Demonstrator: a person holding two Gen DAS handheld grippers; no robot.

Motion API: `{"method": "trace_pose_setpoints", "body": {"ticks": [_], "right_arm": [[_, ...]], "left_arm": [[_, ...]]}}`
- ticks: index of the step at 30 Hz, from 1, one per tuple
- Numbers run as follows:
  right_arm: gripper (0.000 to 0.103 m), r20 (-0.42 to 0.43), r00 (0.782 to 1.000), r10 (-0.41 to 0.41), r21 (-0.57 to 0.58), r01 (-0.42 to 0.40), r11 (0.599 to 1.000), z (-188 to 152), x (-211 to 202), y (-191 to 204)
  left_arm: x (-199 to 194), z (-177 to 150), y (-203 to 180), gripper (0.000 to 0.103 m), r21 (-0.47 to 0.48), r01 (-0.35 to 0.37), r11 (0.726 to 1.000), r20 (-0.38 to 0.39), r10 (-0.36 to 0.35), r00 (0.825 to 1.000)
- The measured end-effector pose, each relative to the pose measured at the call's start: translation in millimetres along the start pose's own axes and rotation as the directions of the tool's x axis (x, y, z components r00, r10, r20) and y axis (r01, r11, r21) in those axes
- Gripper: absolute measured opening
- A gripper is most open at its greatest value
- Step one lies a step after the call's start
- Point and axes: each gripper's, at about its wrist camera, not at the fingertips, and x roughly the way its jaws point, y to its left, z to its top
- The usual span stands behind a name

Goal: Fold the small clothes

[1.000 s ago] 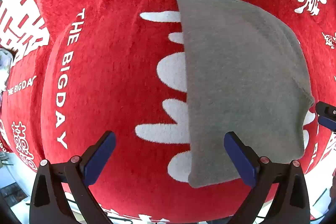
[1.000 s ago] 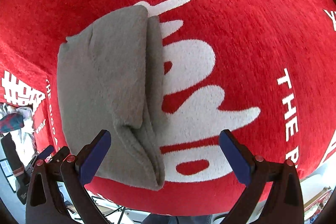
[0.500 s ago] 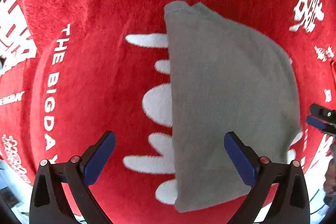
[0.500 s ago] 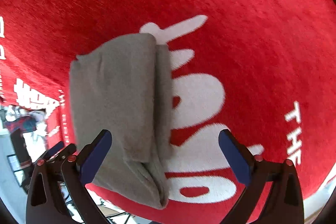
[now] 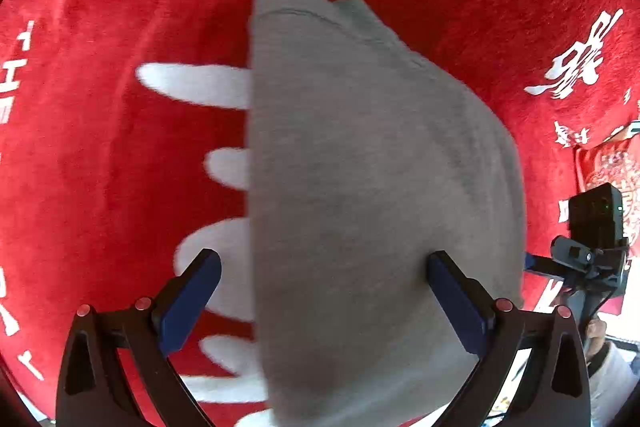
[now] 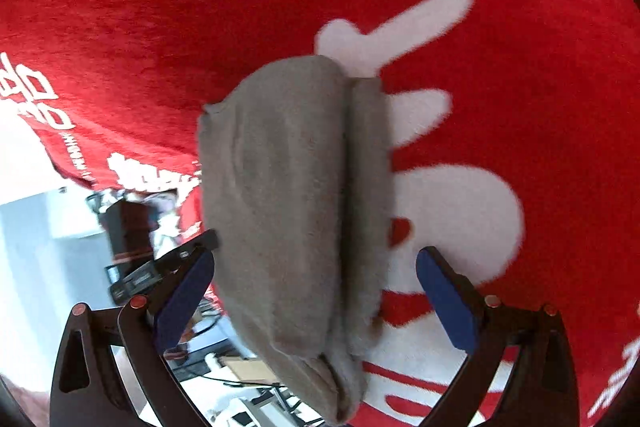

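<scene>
A folded grey cloth [image 5: 360, 187] lies on a red plush blanket [image 5: 100, 167] with white lettering. My left gripper [image 5: 322, 301] is open, its blue pads either side of the cloth's near left edge, just above it. In the right wrist view the same grey cloth [image 6: 296, 211] shows its folded layers and a seam down the middle. My right gripper [image 6: 314, 301] is open, its jaws spanning the cloth's near end. Neither gripper holds anything. The right gripper [image 5: 588, 259] also shows at the right edge of the left wrist view.
The red blanket [image 6: 520, 67] covers the whole work surface and drapes over its edge at the left of the right wrist view. Beyond that edge lie a floor and dark equipment [image 6: 132, 227]. White characters [image 5: 576, 67] are printed at the far right.
Both grippers have moved closer to the grey cloth, which now fills more of each view and sits between their open jaws. The cloth itself has not moved.
</scene>
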Motion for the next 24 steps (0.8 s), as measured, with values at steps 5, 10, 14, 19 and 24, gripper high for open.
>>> {"method": "trace_pose_setpoints", "body": {"ticks": [5, 10, 14, 19, 24], "right_arm": [[0.102, -0.074, 0.996, 0.049, -0.060, -0.053, 0.997, 7.7, 27.0, 17.8], [0.102, -0.089, 0.995, 0.048, -0.083, -0.056, 0.995, 2.7, 35.8, 20.8], [0.094, -0.045, 0.998, 0.039, 0.001, -0.039, 0.999, 2.3, 35.5, 18.0], [0.030, -0.032, 0.998, -0.050, -0.013, 0.049, 0.999, -1.8, 40.8, 29.5], [0.030, 0.014, 0.999, 0.035, -0.016, -0.035, 0.999, -22.0, 29.8, 65.8]], "left_arm": [[14.5, -0.2, -25.5, 0.103, 0.066, -0.026, 0.997, -0.013, 0.027, 1.000], [16.2, -1.1, -24.4, 0.103, 0.066, -0.005, 0.998, -0.007, 0.005, 1.000], [12.4, -4.8, -32.0, 0.090, 0.087, -0.034, 0.996, 0.019, 0.032, 0.999], [-12.1, -12.2, -24.7, 0.055, 0.096, 0.007, 0.995, 0.069, -0.013, 0.998], [-36.9, -21.3, -19.3, 0.047, 0.101, 0.064, 0.993, 0.094, -0.073, 0.993]]}}
